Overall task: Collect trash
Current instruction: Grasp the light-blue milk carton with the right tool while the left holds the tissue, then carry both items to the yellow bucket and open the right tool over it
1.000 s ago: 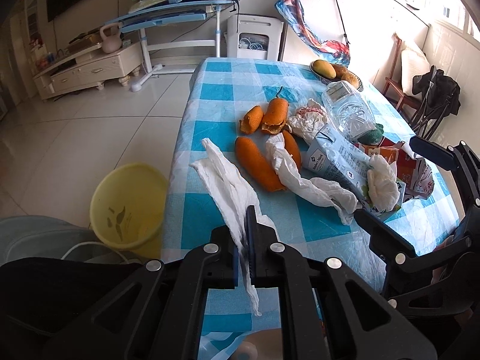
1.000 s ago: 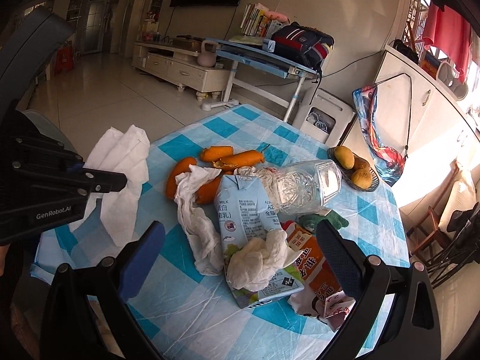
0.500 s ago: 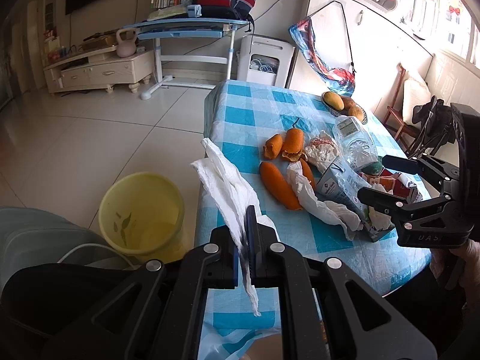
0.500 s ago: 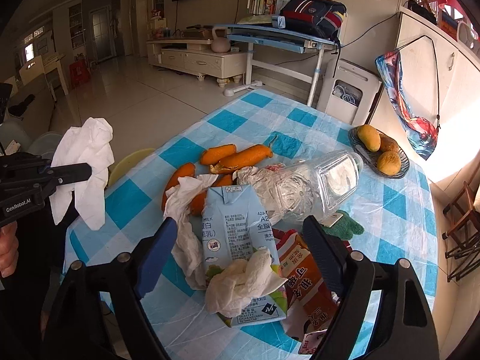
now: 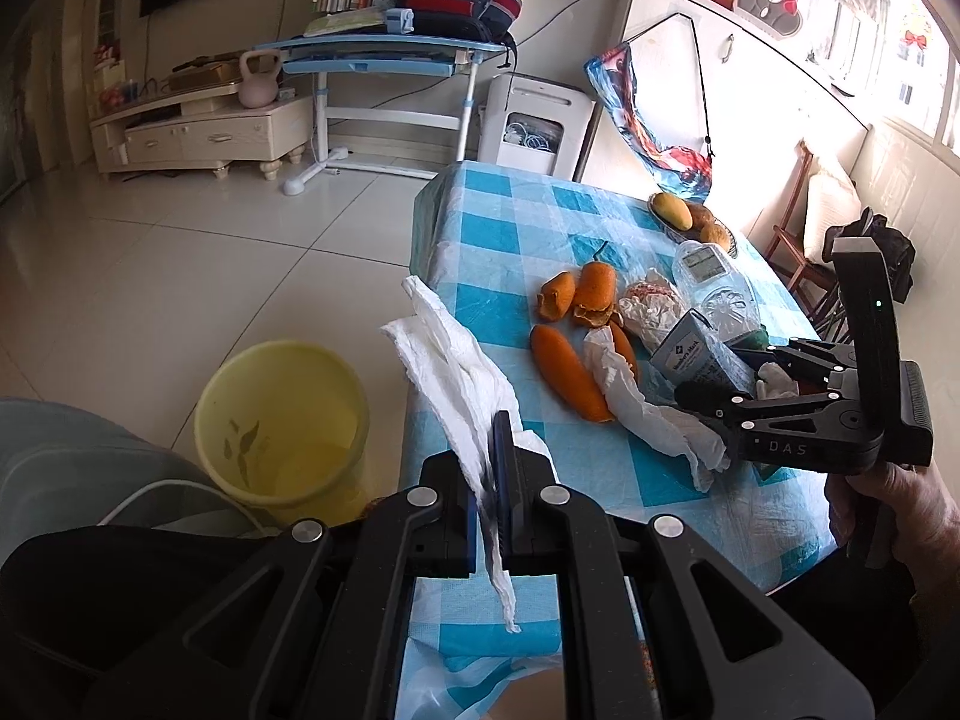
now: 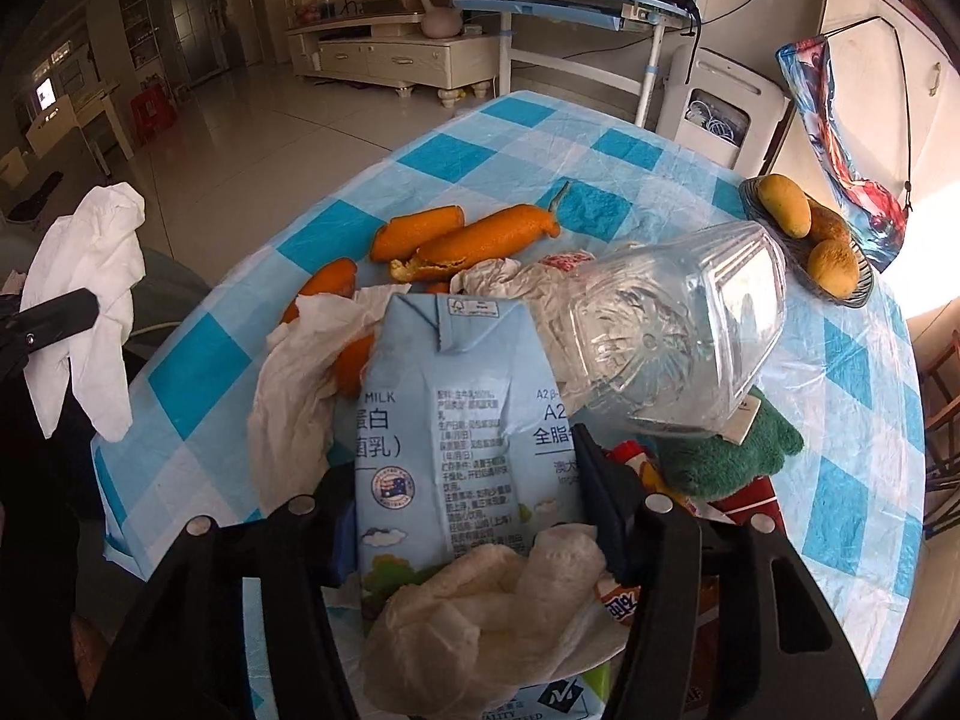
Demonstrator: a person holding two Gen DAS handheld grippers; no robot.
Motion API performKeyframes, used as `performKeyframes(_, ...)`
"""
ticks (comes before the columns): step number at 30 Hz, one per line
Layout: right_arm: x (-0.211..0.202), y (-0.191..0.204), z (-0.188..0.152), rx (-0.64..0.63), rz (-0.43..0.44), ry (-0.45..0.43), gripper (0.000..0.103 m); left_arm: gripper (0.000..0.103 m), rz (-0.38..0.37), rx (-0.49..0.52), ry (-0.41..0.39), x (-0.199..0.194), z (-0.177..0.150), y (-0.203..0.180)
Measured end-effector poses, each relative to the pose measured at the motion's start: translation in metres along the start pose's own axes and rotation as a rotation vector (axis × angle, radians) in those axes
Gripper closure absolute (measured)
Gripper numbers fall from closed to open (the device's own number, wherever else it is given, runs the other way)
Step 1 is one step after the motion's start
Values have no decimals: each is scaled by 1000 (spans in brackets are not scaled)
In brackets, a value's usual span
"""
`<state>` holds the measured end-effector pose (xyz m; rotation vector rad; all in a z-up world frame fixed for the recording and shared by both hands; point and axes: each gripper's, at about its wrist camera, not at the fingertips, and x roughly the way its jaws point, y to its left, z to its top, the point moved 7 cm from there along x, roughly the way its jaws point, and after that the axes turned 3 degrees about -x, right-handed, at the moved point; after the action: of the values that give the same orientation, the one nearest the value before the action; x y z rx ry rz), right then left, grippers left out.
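left gripper (image 5: 493, 483) clenched on tissue (image 5: 447, 372), off table's near-left corner | right gripper (image 6: 465, 489) jaws just closing, straddling milk carton (image 6: 456, 414) near near edge; contact unclear | carton base hidden by 1 wad (image 6: 492, 606) | peels (image 6: 474, 240): count unclear | 1 bin (image 5: 282, 420)

Pale blue flattened milk carton (image 6: 456, 420), lying on the blue-and-white checked tabletop (image 6: 456, 156): "MILK" at its left edge, "A2" at its right, the Chinese characters "蛋白", "鲜乳)" and "全脂", a round seal with an Australian flag, and a block of fine Chinese print too small to read. In the left wrist view one carton panel carries "Member's Mark".
Black handheld right gripper (image 5: 714, 408): white letters "DAS" on its body.
Orange-red crumpled carton (image 6: 618, 603): one white Chinese character, only partly visible.
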<state>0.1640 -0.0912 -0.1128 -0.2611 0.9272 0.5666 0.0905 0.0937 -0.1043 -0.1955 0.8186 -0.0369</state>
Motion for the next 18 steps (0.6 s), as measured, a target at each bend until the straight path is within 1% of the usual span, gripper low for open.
performKeyframes(5,-32,-6,19,89,74,-138,45,97,7,1,-12,-2,1,0)
performKeyframes(8,-47,-3,29,124,132,-198,45,97,26,9,-29,-7,2,-2)
performKeyframes(13,-62,18,45,128,203,-249,45,97,71,20,-62,-16,8,0)
performKeyframes(18,-60,42,56,126,261,-261,45,97,114,1,-75,-21,13,12)
